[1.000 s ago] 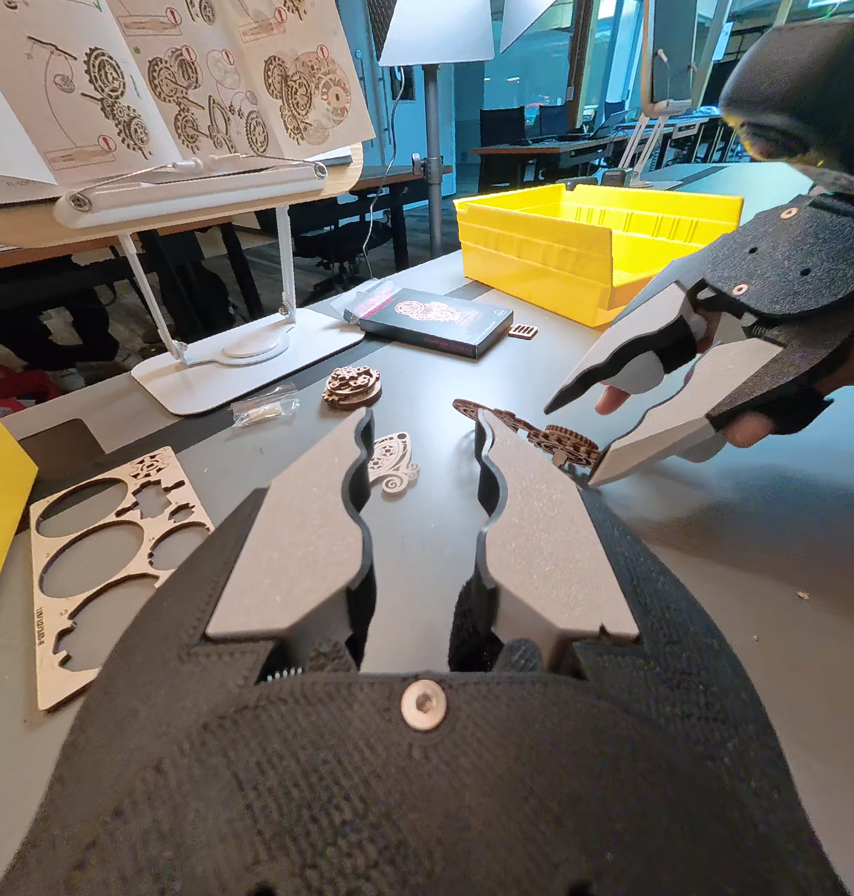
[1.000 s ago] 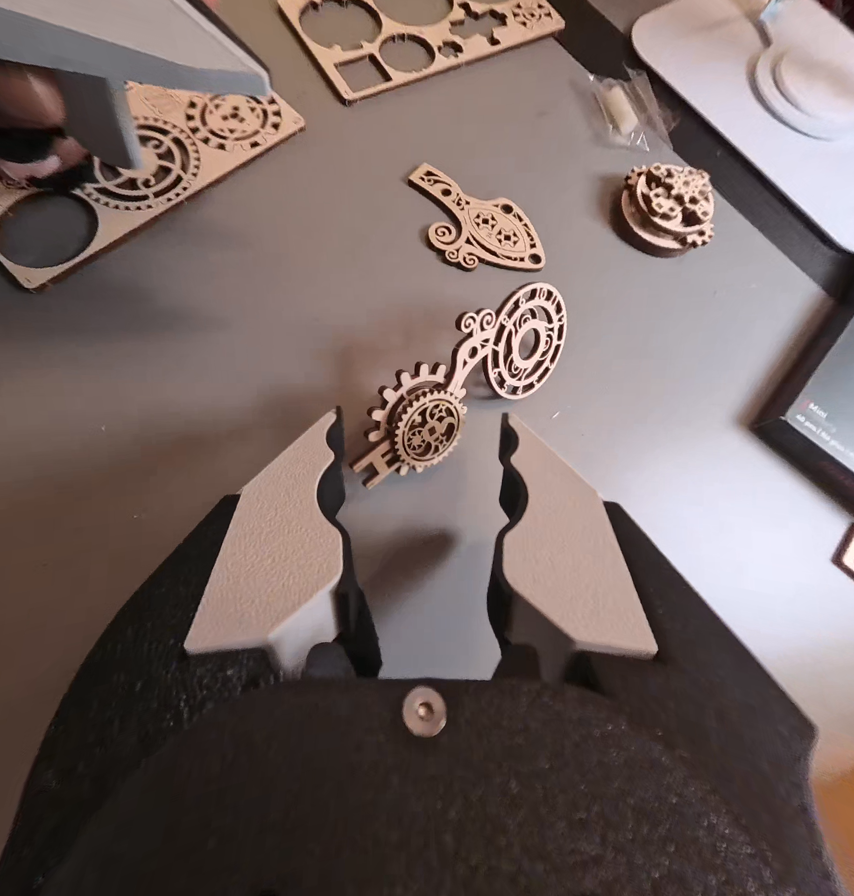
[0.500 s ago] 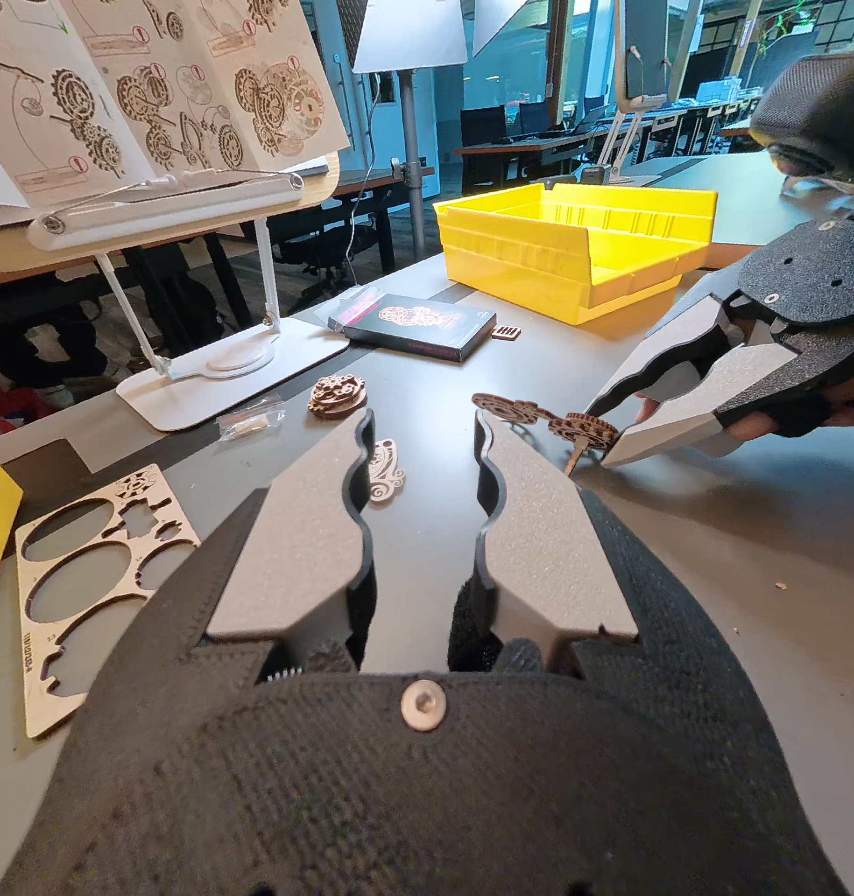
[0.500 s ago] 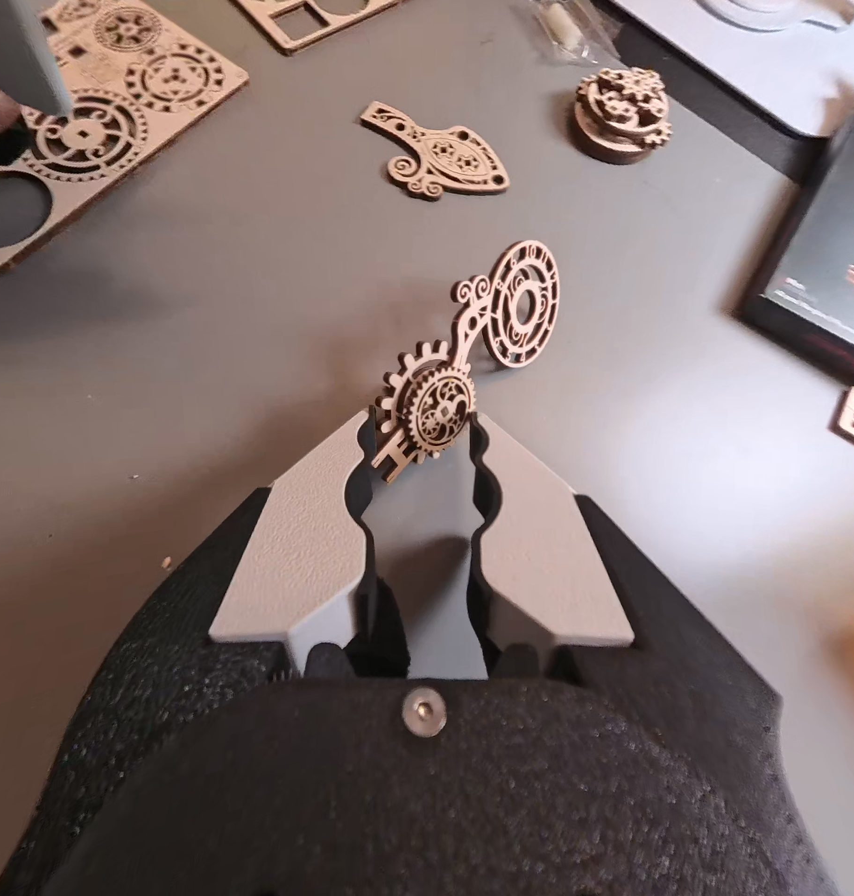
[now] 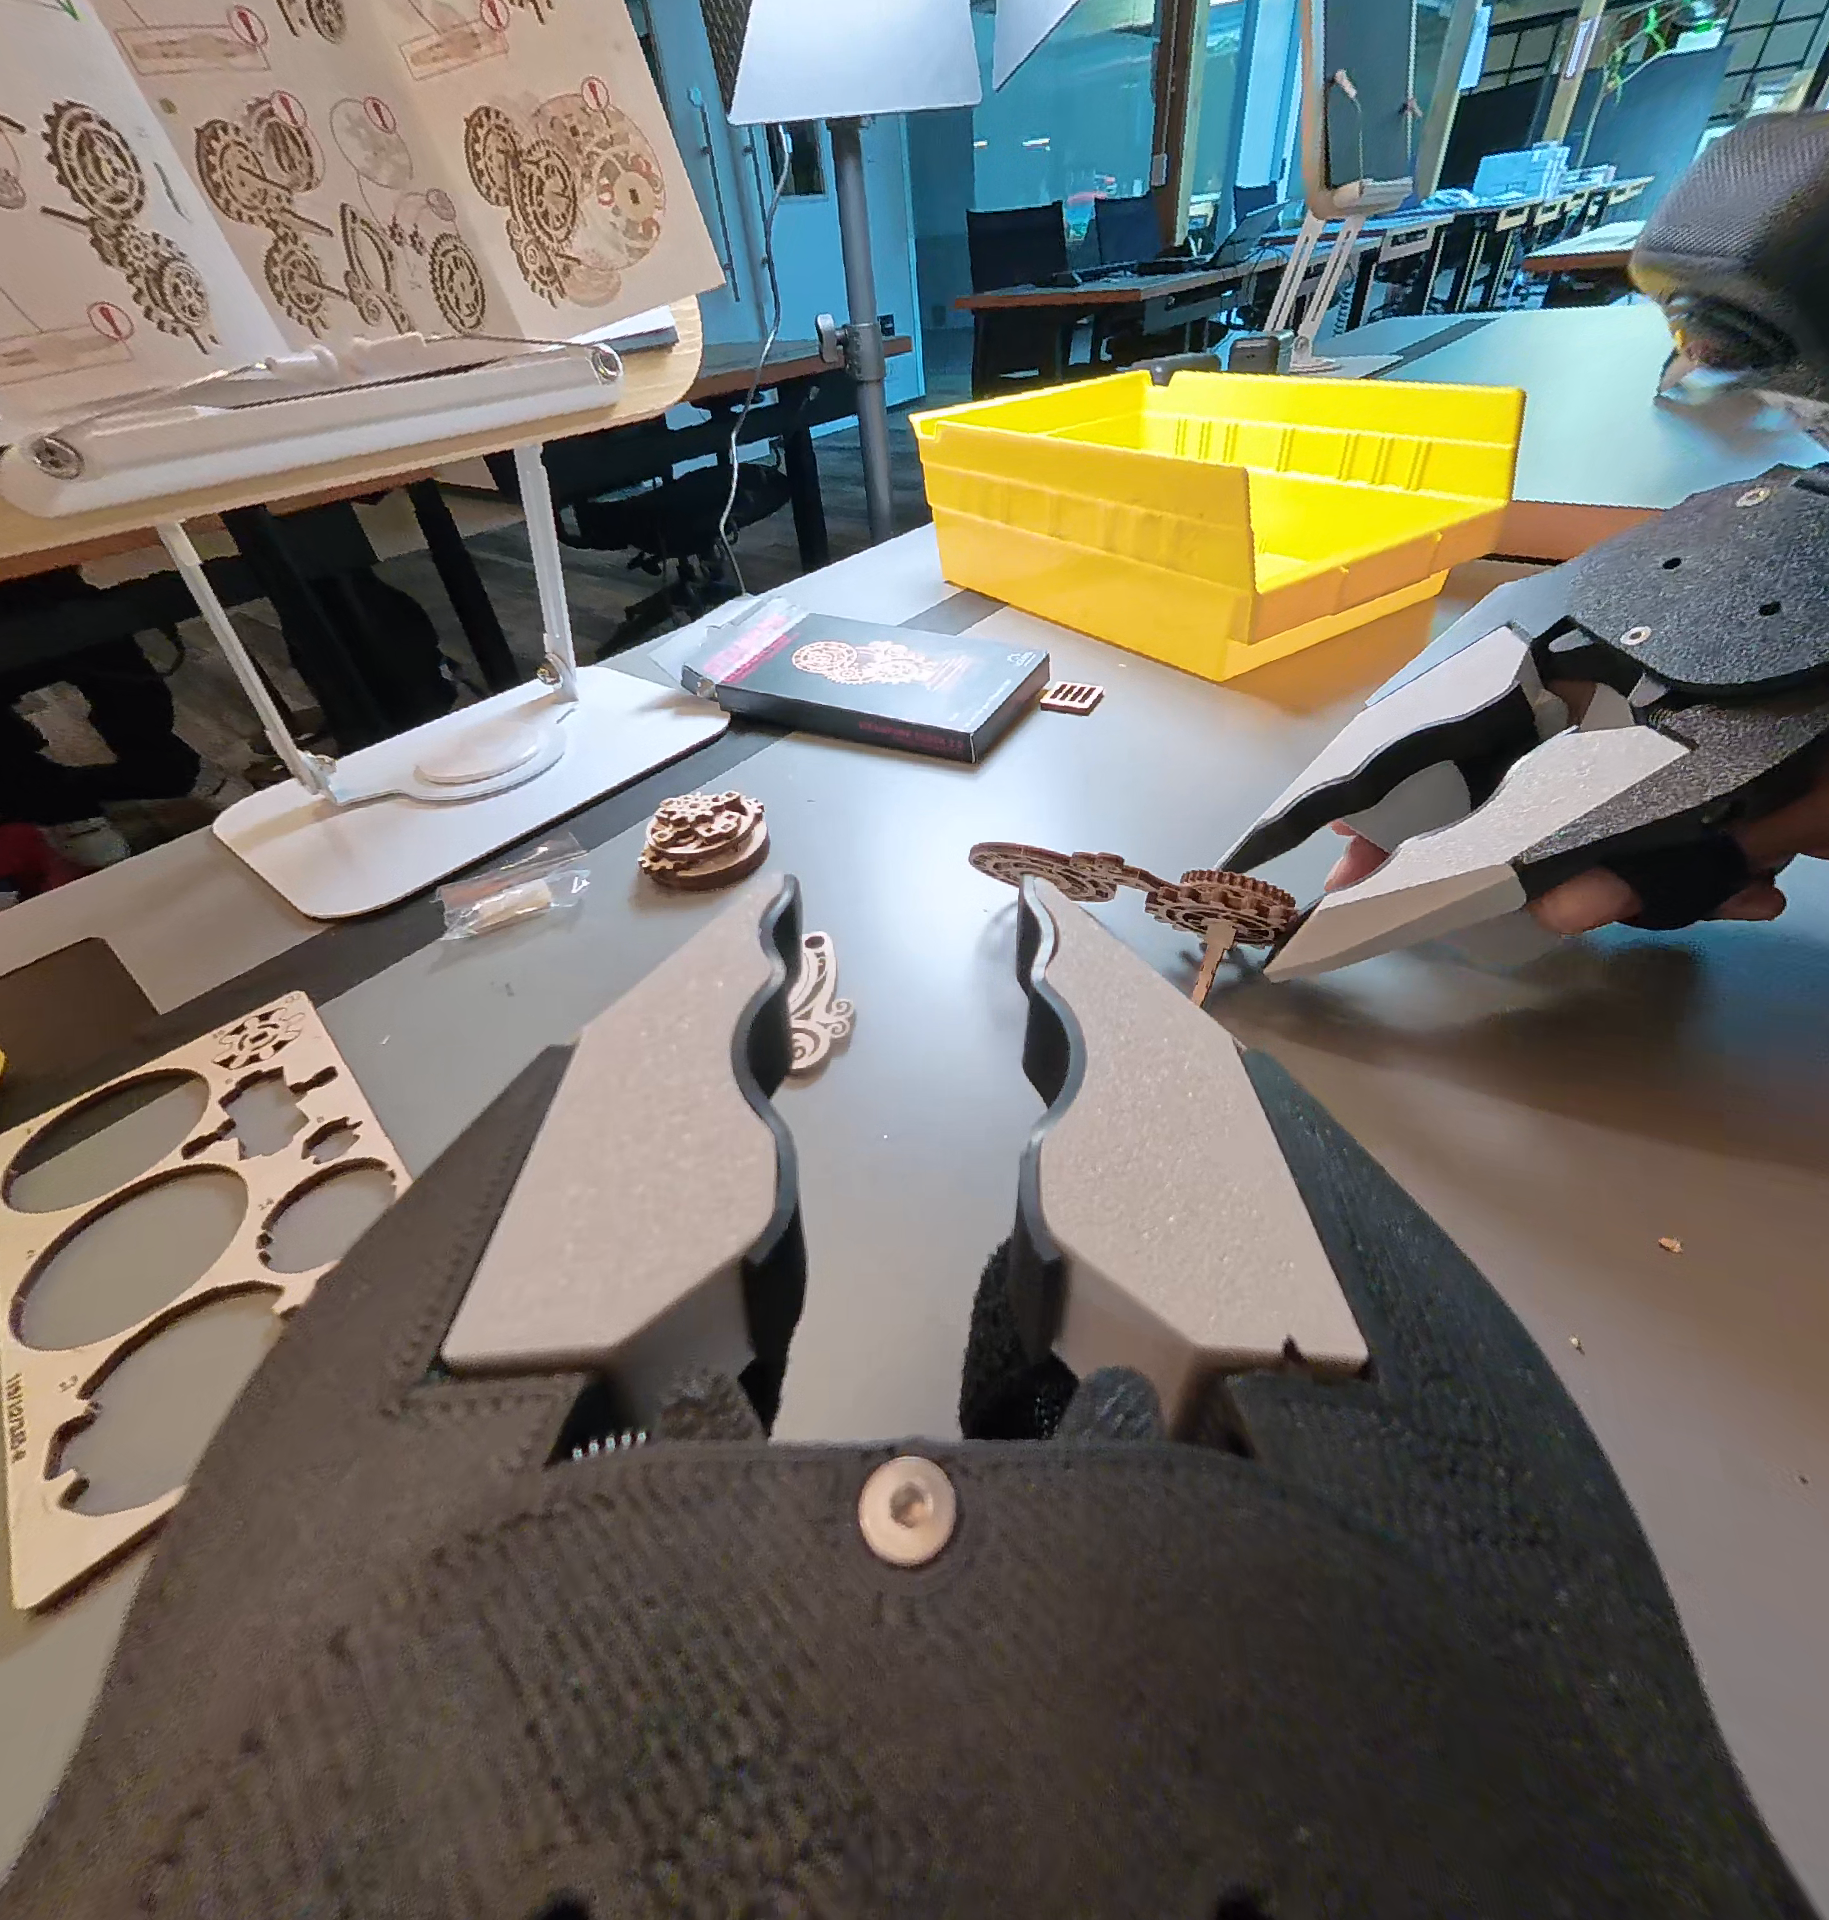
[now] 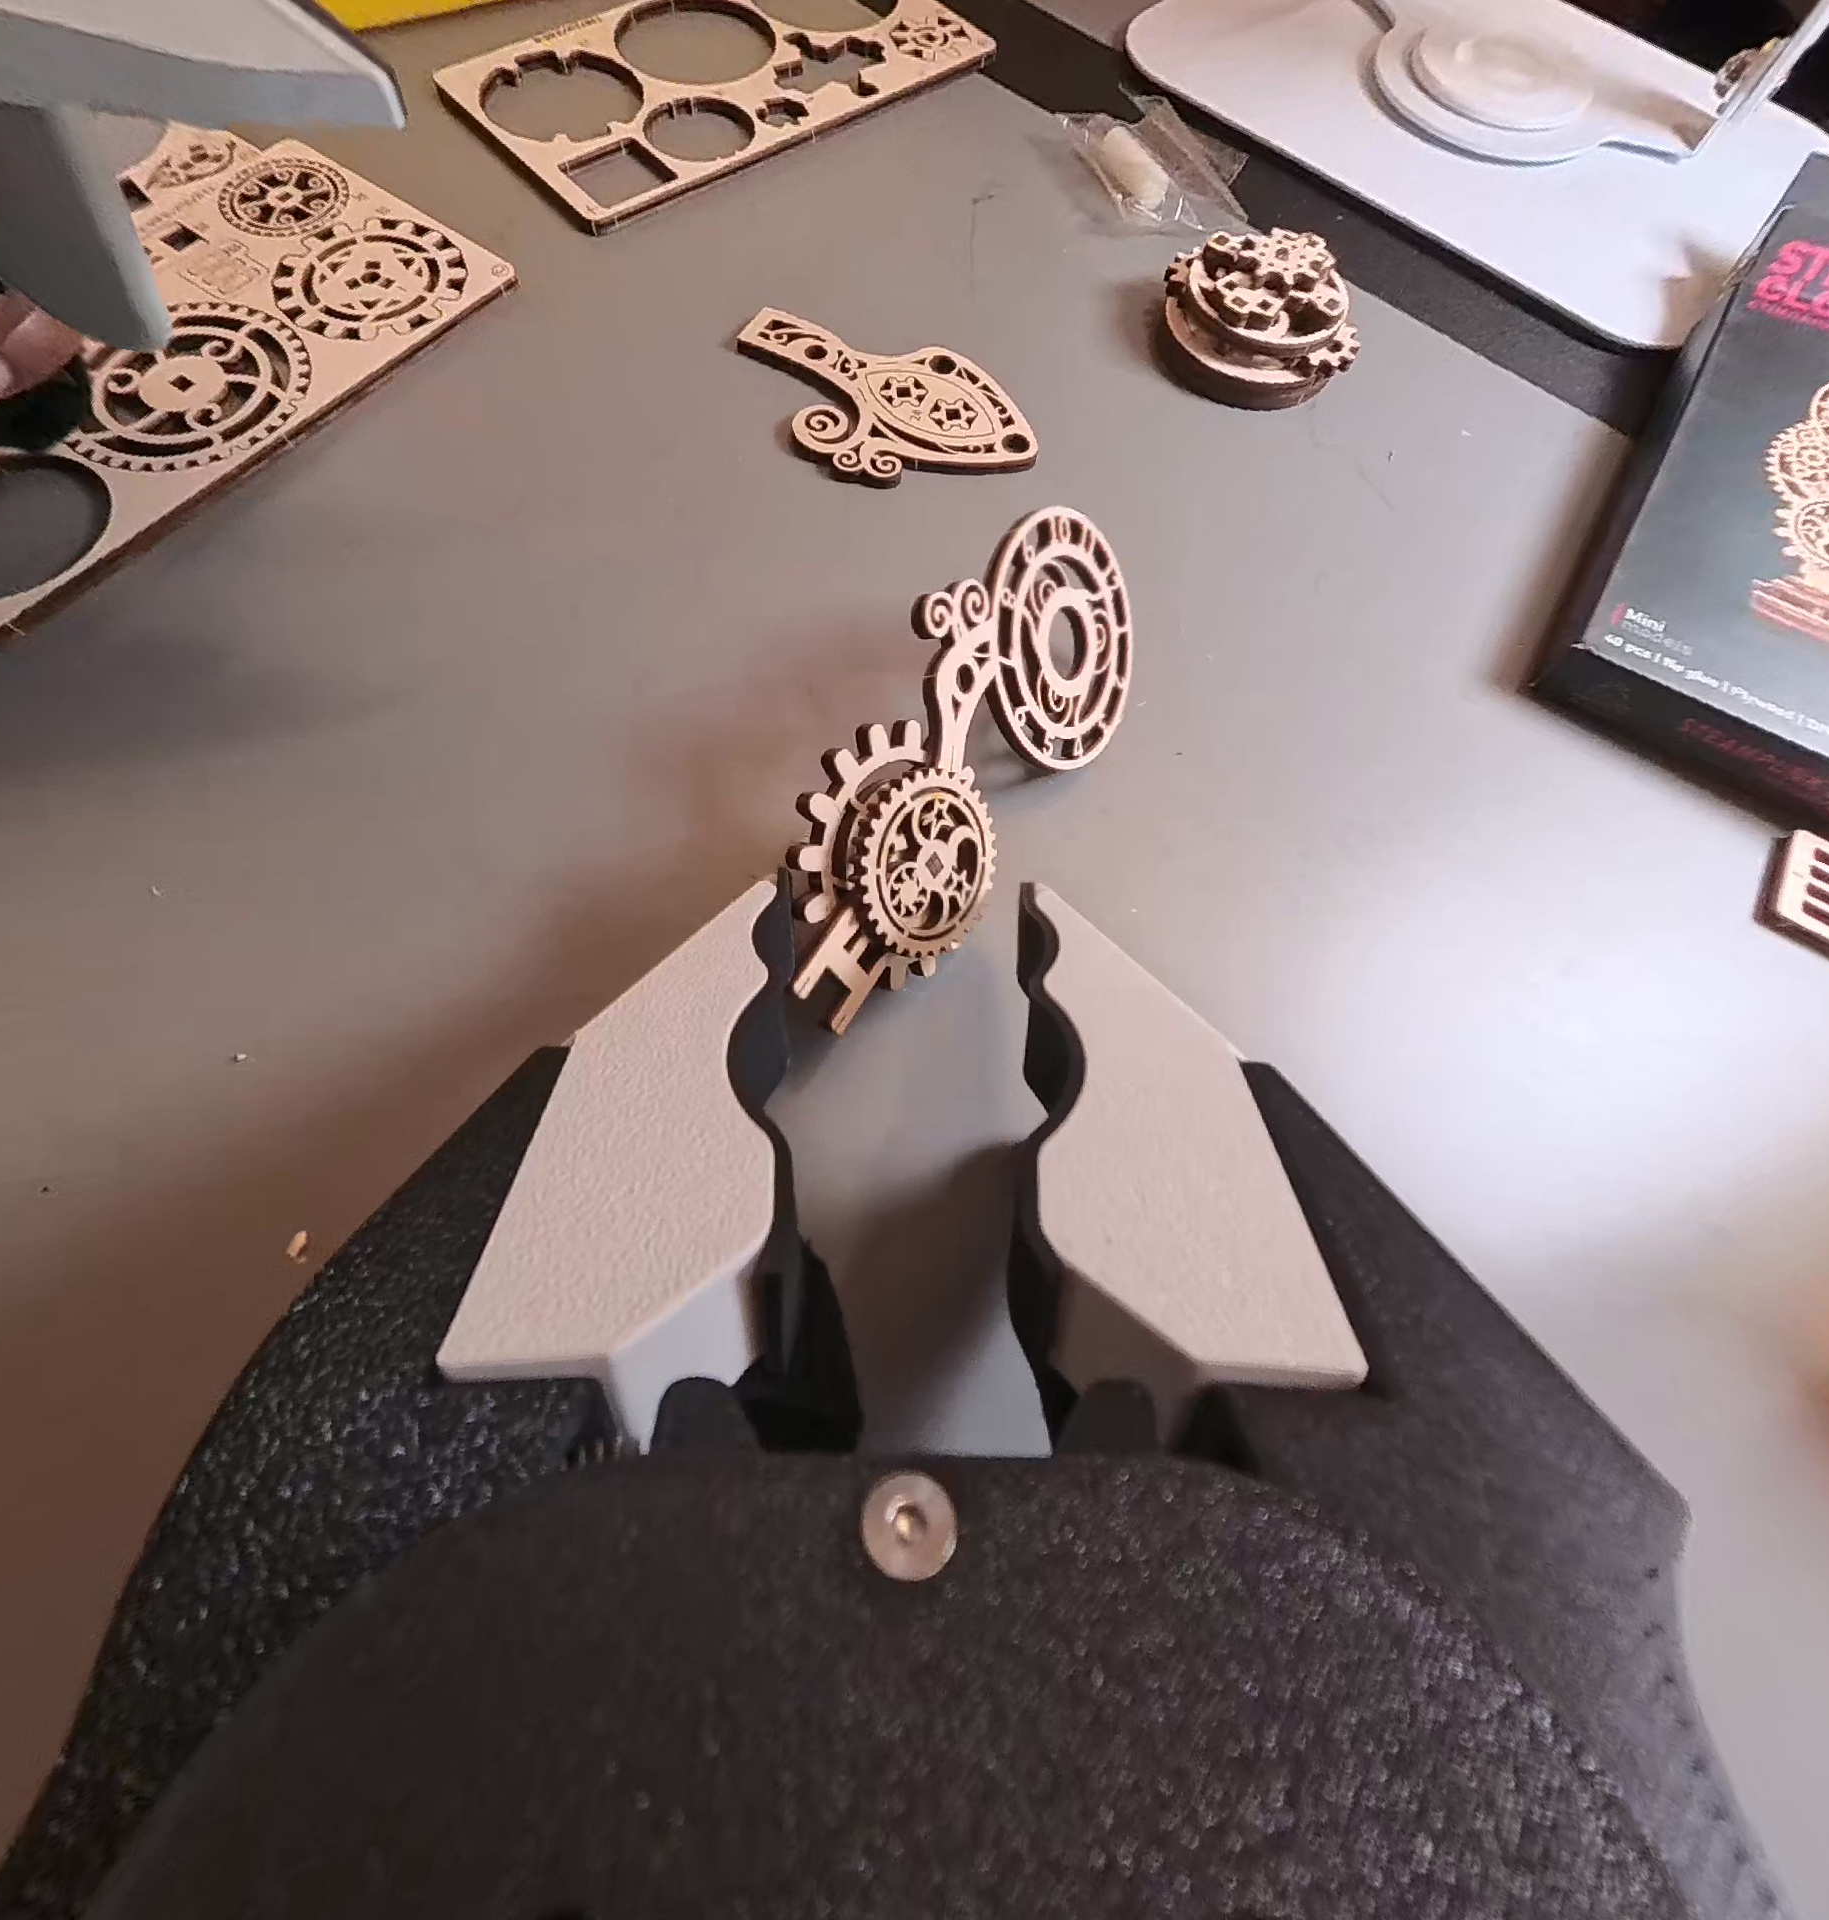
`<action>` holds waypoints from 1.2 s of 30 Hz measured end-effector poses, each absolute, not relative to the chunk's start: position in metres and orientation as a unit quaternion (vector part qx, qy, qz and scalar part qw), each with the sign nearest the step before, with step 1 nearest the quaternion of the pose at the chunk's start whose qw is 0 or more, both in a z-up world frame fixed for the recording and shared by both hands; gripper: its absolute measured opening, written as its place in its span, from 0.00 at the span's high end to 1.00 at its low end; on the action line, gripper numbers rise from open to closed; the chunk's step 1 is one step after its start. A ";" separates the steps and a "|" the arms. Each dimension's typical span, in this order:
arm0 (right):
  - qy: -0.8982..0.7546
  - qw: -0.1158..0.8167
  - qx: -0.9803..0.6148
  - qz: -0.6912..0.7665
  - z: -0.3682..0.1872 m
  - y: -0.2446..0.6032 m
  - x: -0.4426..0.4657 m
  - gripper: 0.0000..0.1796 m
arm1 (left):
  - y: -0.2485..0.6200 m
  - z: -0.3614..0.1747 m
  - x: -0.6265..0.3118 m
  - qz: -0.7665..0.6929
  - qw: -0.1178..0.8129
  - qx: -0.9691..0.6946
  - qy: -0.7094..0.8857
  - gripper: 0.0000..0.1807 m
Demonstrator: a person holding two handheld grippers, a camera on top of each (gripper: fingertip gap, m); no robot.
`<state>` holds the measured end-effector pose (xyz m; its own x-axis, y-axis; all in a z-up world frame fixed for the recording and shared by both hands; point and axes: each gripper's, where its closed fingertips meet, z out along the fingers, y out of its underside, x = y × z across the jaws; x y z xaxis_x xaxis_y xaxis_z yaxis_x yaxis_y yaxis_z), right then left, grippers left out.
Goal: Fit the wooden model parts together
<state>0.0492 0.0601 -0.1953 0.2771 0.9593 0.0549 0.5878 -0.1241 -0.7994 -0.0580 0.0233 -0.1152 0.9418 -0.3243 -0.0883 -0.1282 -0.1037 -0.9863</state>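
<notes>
Meanwhile yellow bin point(image 5: 1201, 540) shows nothing inside — both hand-held grippers spread, right point(image 6: 899, 914) flanking gear assembly point(image 6: 931, 831).

Left hand-held gripper point(image 5: 902, 940), with grey wedge-shaped fingers on a black textured body: held low and pointing forward, jaws parted with a clear gap between the wavy inner pads. Right hand-held gripper point(image 6: 902, 925), of the same build: tilted downward, jaws parted, tips close to the tabletop point(image 6: 474, 790). In the left wrist view a gloved hand point(image 5: 1658, 873) grips it from below, bare fingertips point(image 5: 1351, 836) showing beneath the fingers
</notes>
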 end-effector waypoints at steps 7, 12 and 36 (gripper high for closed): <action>-0.549 0.390 -0.695 0.253 -0.191 0.060 0.053 0.76 | 0.026 -0.124 -0.058 -0.073 0.641 -0.748 0.155 0.78; -0.572 0.414 -0.666 0.239 -0.184 0.055 0.050 0.77 | 0.027 -0.125 -0.063 -0.069 0.640 -0.751 0.151 0.78; -0.428 0.530 -0.599 0.420 -0.105 0.069 0.055 0.72 | -0.034 -0.095 -0.181 0.037 0.541 -0.827 0.150 0.71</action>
<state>0.0549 0.0688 -0.1046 0.2802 0.9586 -0.0496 0.0674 -0.0712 -0.9952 -0.1812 -0.0336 -0.0951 0.9525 -0.2075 -0.2229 -0.2873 -0.3698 -0.8836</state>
